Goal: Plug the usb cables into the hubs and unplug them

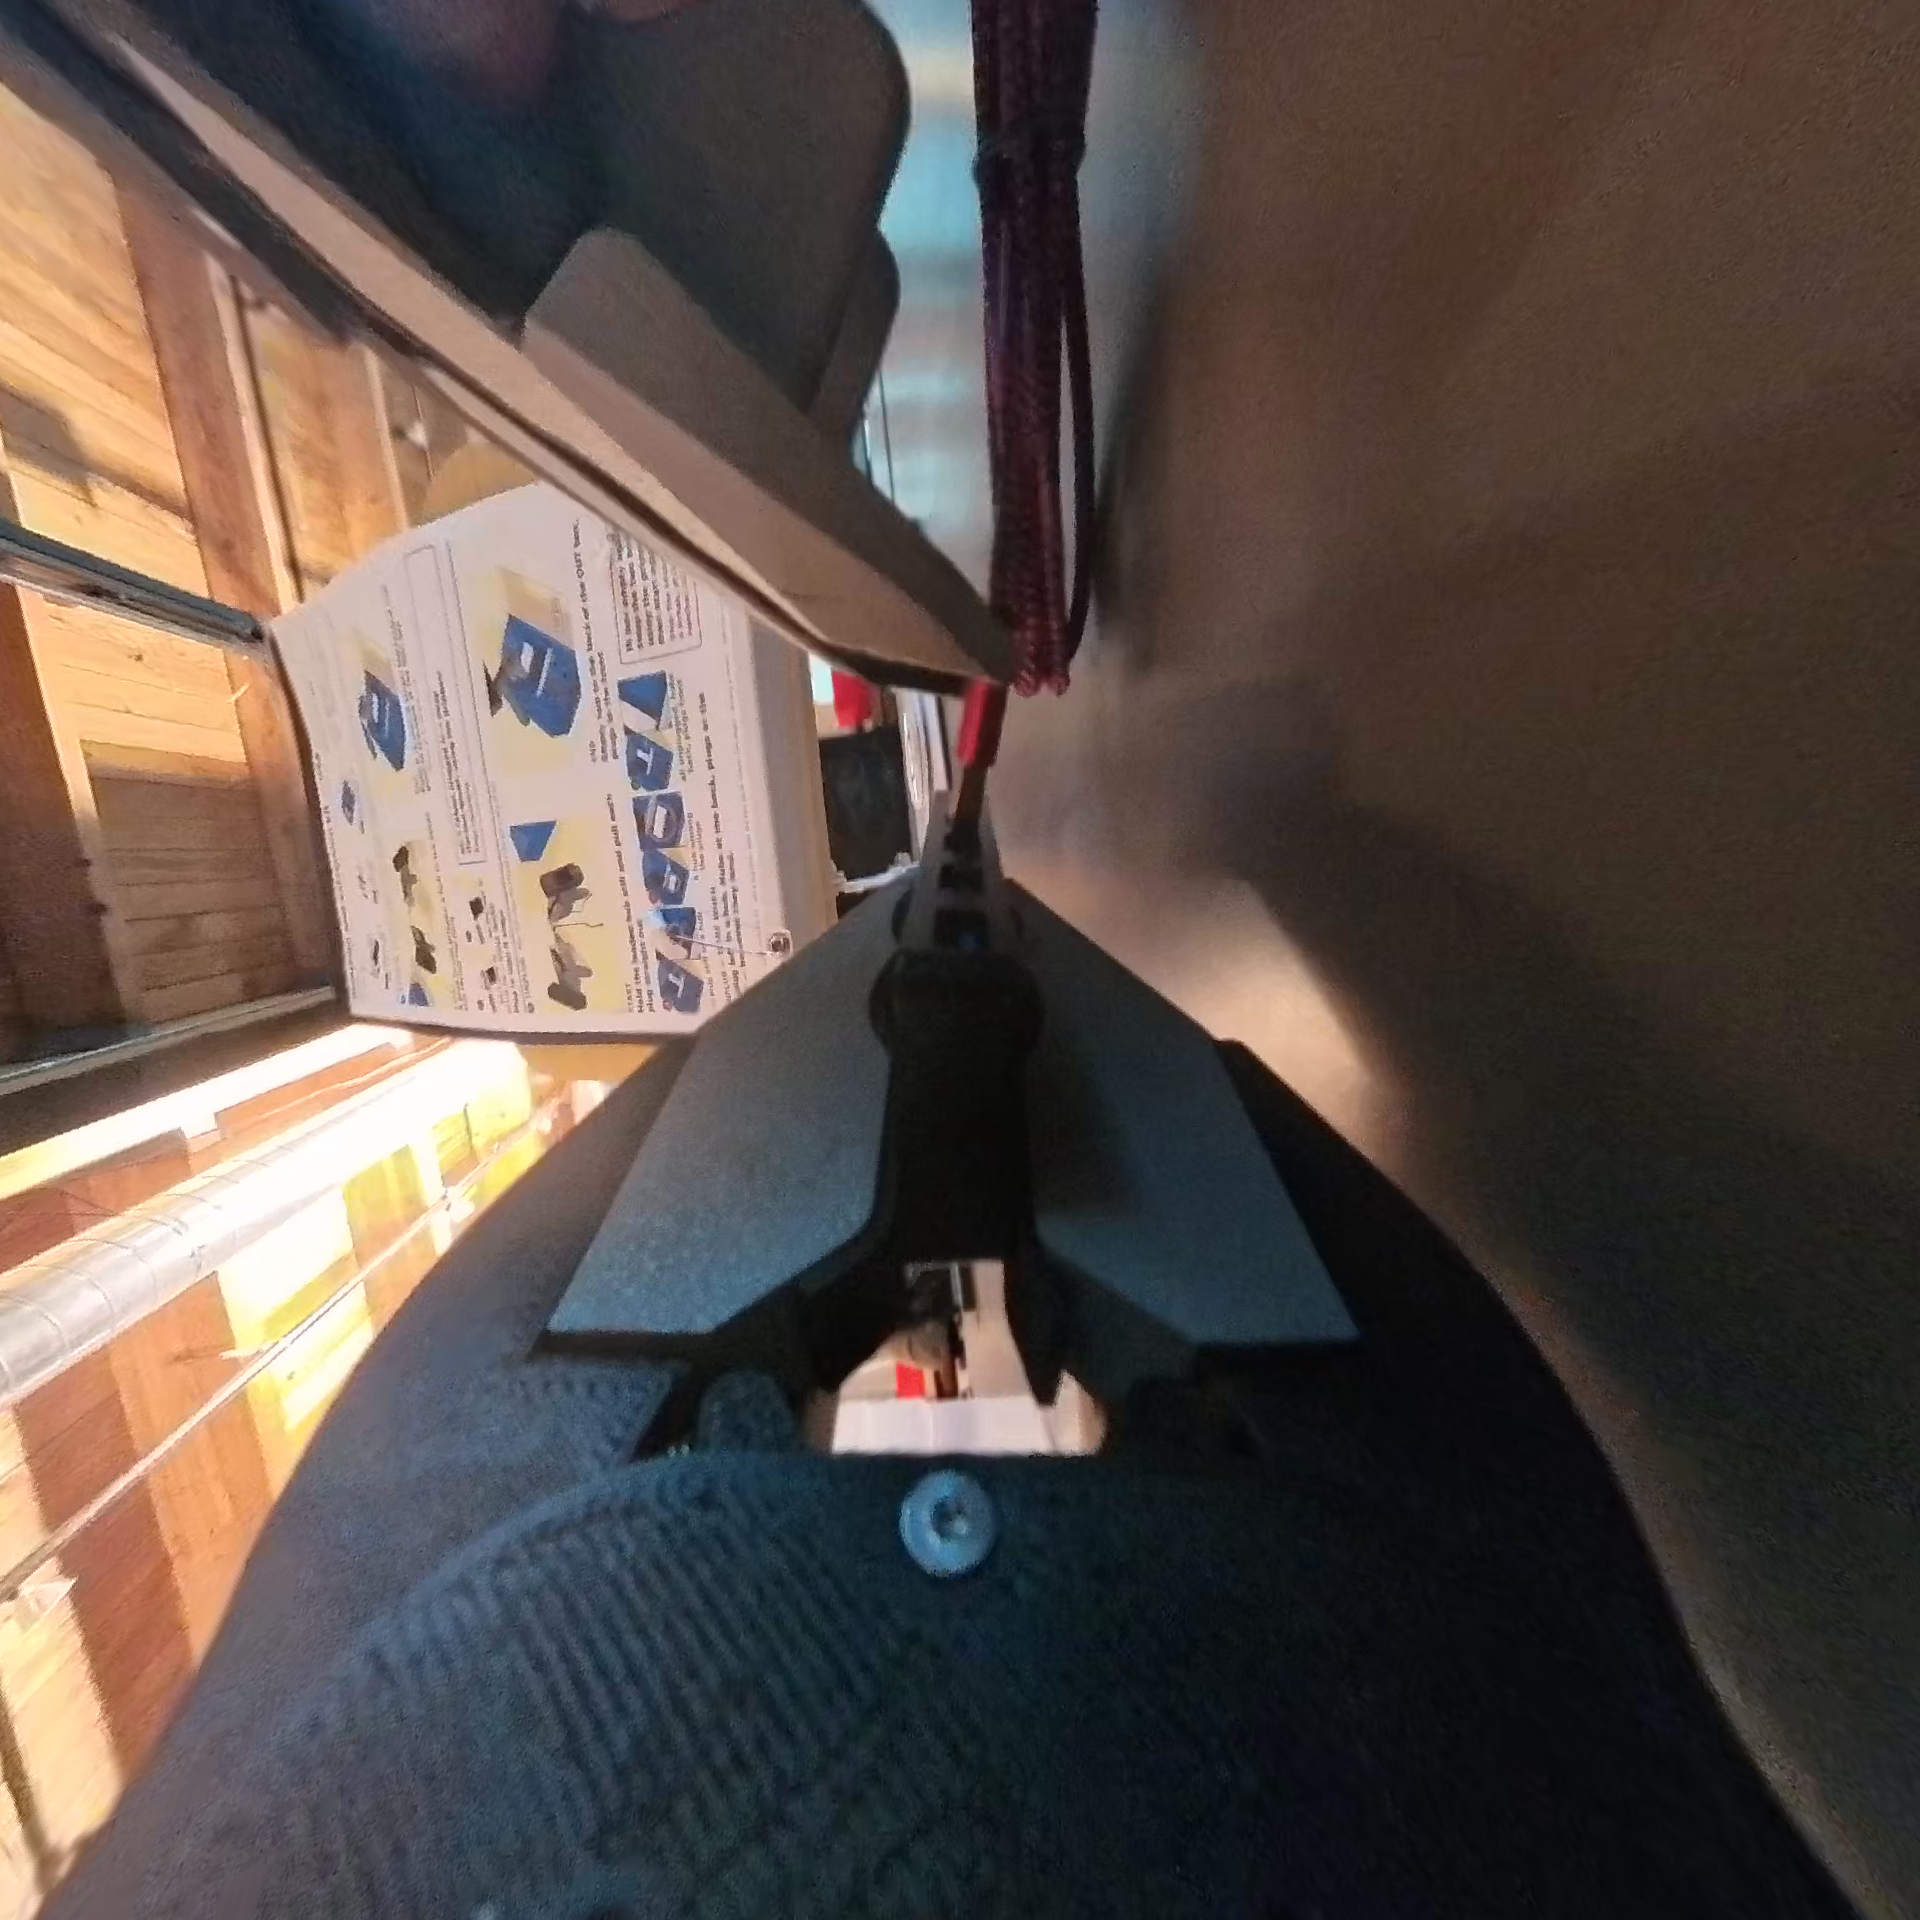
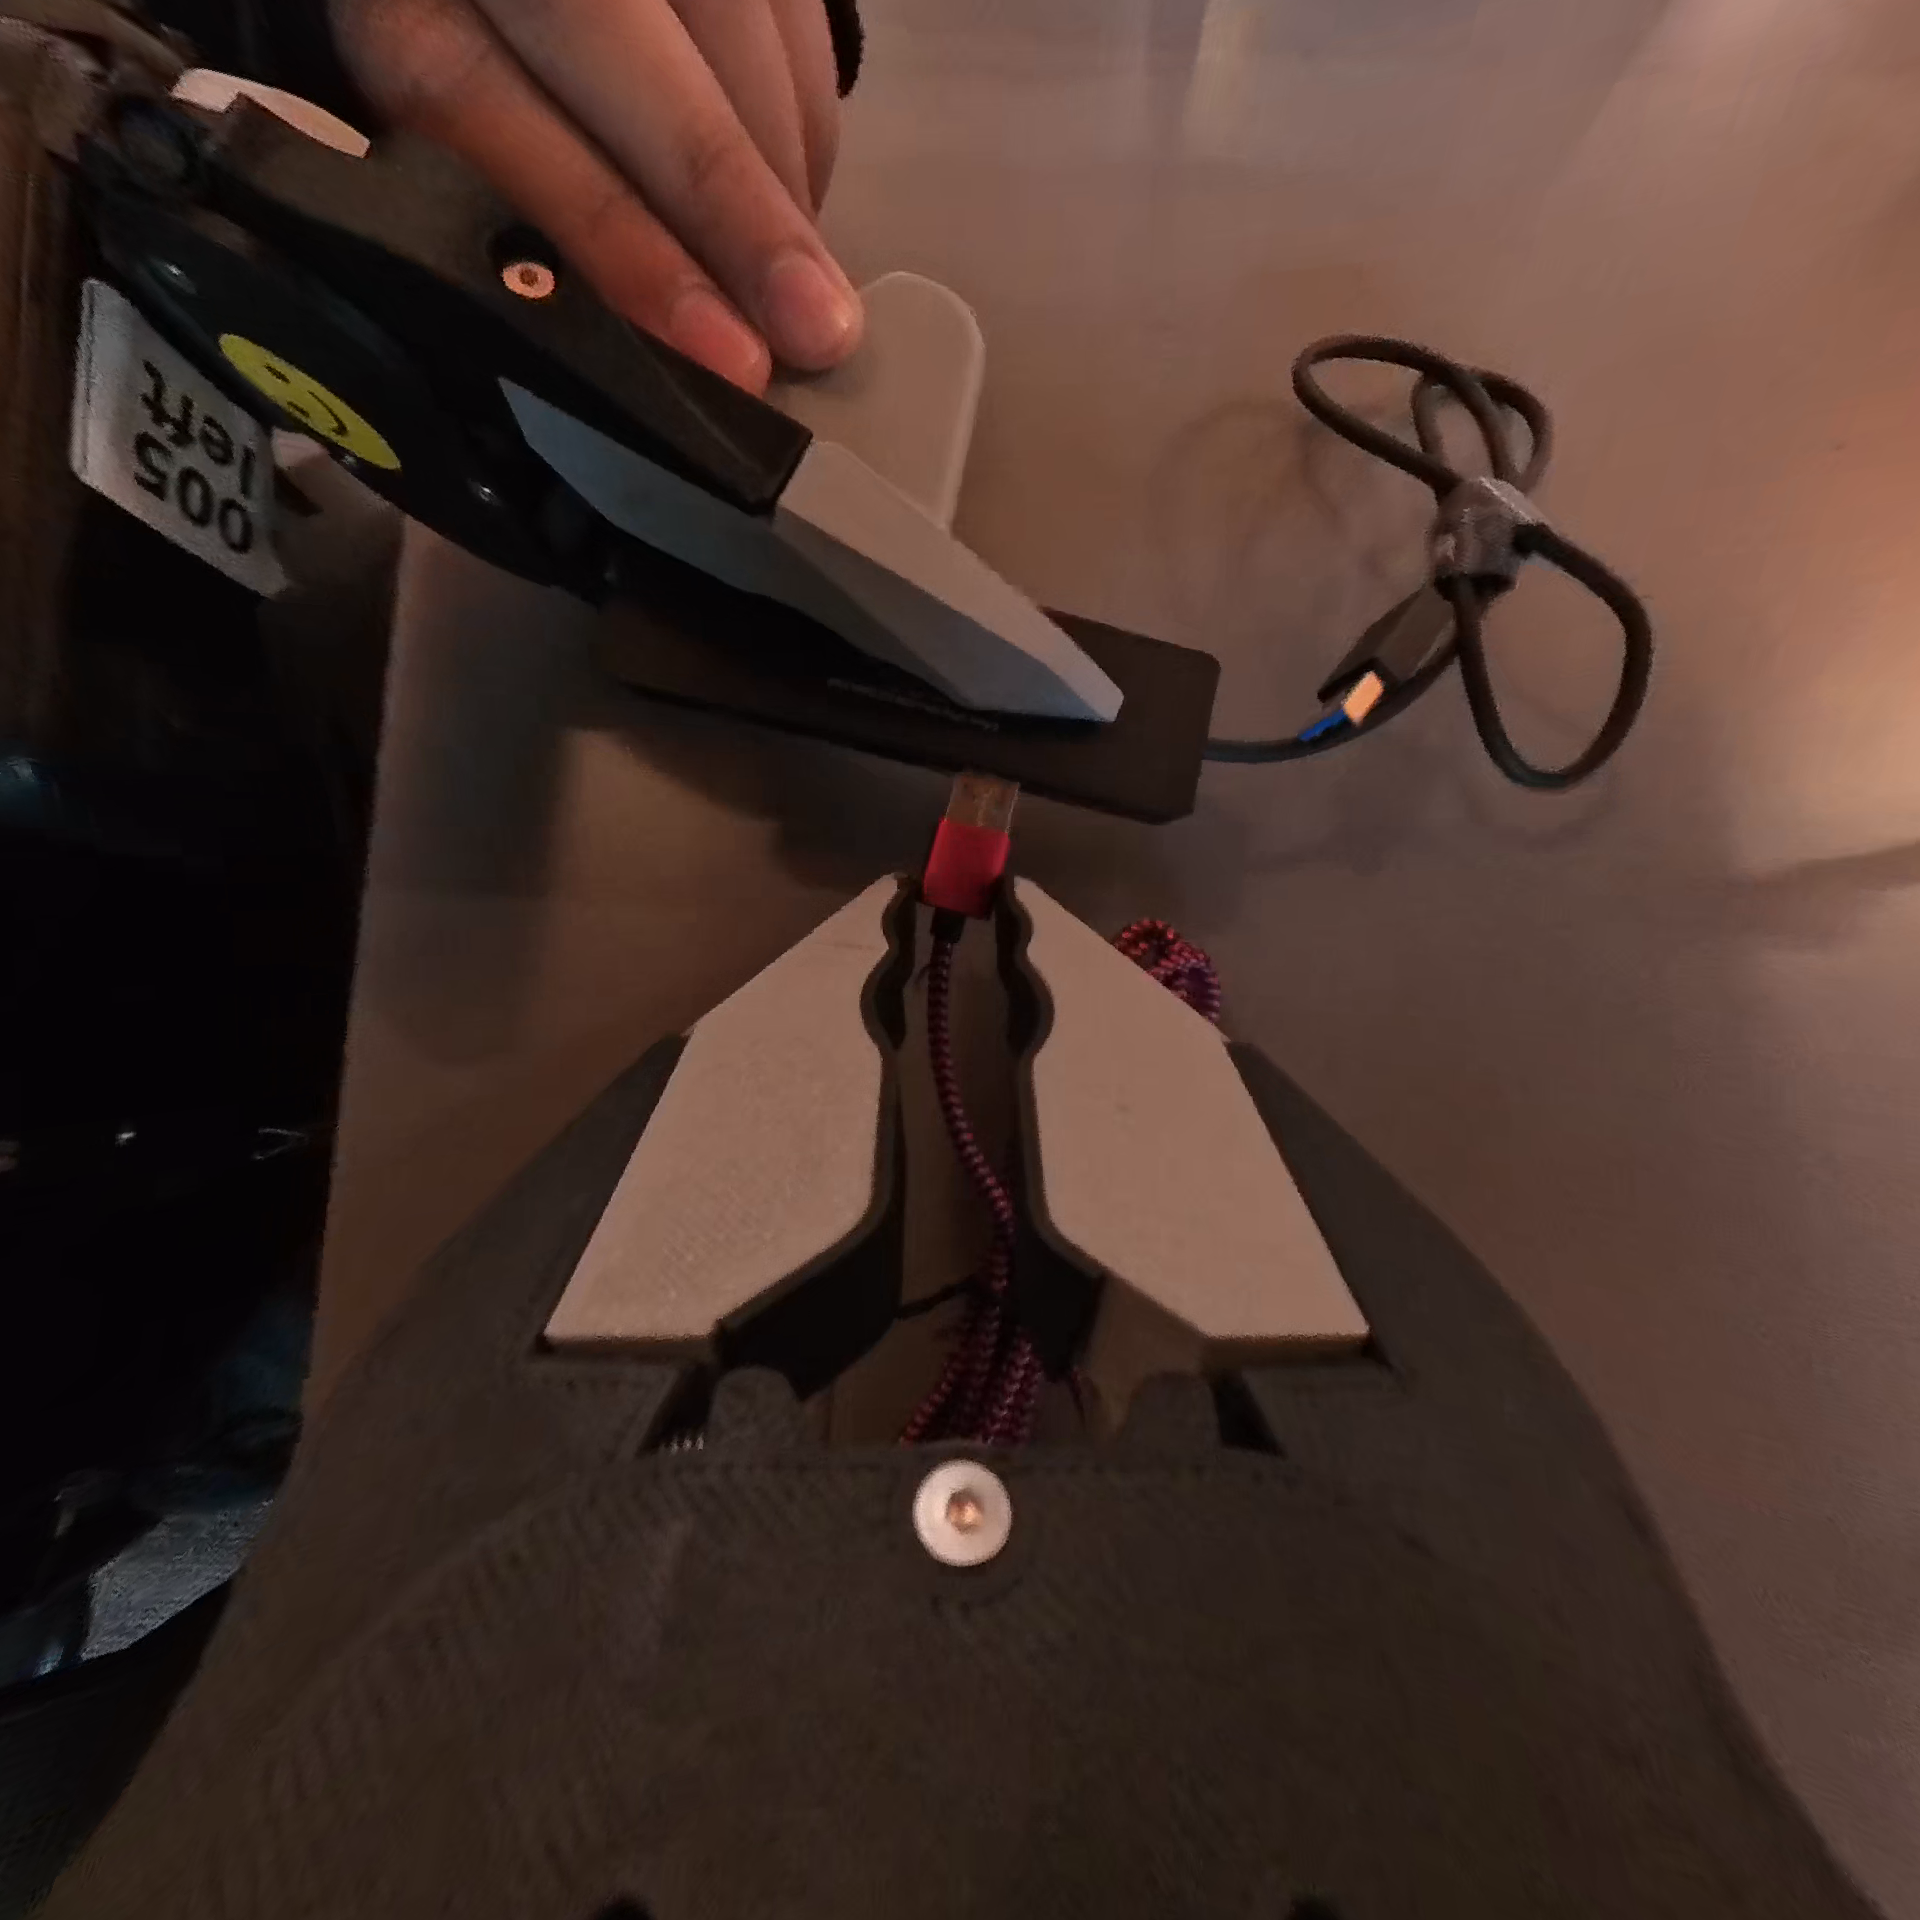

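Red-collared USB plug (image 2: 971, 854) is pinched in the right claw (image 2: 957, 896), its metal tip at the side of the black hub (image 2: 1127, 727); whether seated is unclear. Left claw (image 2: 1091, 707) clamps that hub flat above the tabletop (image 2: 1351, 1039). Its black cable (image 2: 1496, 582) lies coiled beyond.

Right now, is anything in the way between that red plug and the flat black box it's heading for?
Nothing visible. The right gripper pinches the red plug, its metal tip right at the hub's near edge. The left gripper clamps the hub from the far side, clear of that edge.
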Tool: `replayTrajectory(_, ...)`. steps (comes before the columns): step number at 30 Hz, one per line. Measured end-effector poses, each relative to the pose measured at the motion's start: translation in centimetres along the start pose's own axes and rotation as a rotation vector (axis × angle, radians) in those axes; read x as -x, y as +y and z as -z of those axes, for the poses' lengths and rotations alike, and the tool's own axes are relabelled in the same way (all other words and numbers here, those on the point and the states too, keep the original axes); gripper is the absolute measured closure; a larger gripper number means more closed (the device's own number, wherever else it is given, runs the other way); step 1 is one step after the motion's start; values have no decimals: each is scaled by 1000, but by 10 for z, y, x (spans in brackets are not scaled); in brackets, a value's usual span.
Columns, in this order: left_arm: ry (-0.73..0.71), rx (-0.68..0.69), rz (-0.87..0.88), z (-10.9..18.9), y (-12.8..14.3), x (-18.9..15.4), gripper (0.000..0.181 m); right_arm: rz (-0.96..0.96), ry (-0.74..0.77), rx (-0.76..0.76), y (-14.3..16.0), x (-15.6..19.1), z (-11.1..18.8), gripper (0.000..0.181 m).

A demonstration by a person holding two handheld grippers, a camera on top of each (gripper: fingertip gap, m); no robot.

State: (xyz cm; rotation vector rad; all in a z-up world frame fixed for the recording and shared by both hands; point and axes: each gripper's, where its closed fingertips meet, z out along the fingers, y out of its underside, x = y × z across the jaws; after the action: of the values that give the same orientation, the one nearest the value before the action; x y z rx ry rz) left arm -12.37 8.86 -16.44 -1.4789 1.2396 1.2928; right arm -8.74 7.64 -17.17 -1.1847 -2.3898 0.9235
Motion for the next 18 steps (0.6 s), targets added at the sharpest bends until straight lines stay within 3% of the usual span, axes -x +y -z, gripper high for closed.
replayTrajectory(7, 13, 2, 0, 4, -5, -2, 172, -107, -120, -53, -3, 4, 4, 169)
replayTrajectory(18, 79, 31, 25, 1, -4, -11, 172, -131, -106, -52, -3, 0, -7, 169)
